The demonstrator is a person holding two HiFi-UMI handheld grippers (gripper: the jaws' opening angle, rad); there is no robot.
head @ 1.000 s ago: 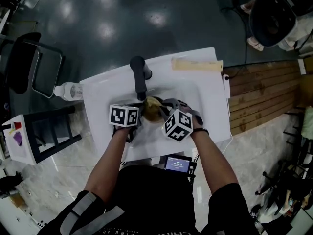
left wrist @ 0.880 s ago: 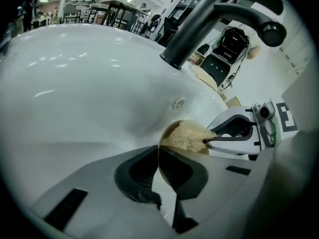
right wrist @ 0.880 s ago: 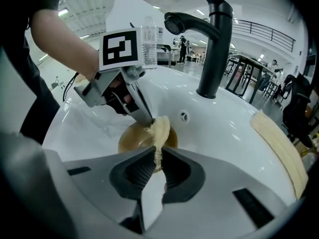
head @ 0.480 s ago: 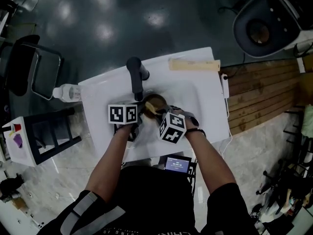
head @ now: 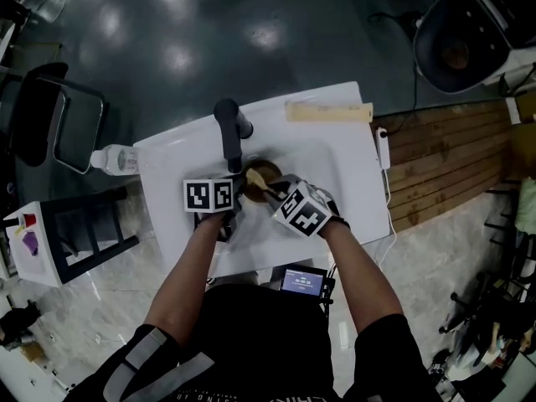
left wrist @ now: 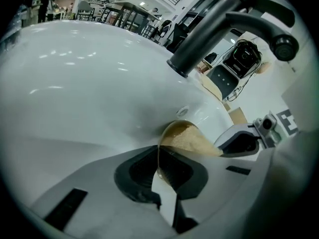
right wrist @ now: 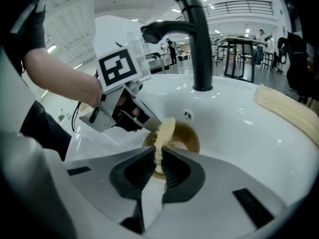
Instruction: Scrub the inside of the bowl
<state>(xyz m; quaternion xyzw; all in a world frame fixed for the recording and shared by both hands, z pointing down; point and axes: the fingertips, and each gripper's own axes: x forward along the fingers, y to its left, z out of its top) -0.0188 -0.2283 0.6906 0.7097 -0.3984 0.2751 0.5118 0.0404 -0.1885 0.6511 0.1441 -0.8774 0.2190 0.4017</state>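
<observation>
The brown glass bowl is sitting in the basin of the white sink, just in front of the black faucet. The left gripper is clamping the bowl's near rim, with its jaws drawn almost together on the thin wall. The right gripper is pinching a yellowish sponge, whose far end is reaching into the bowl. A tan strip is lying along the sink's far edge, and a plastic bottle is sitting just off the sink's left side.
</observation>
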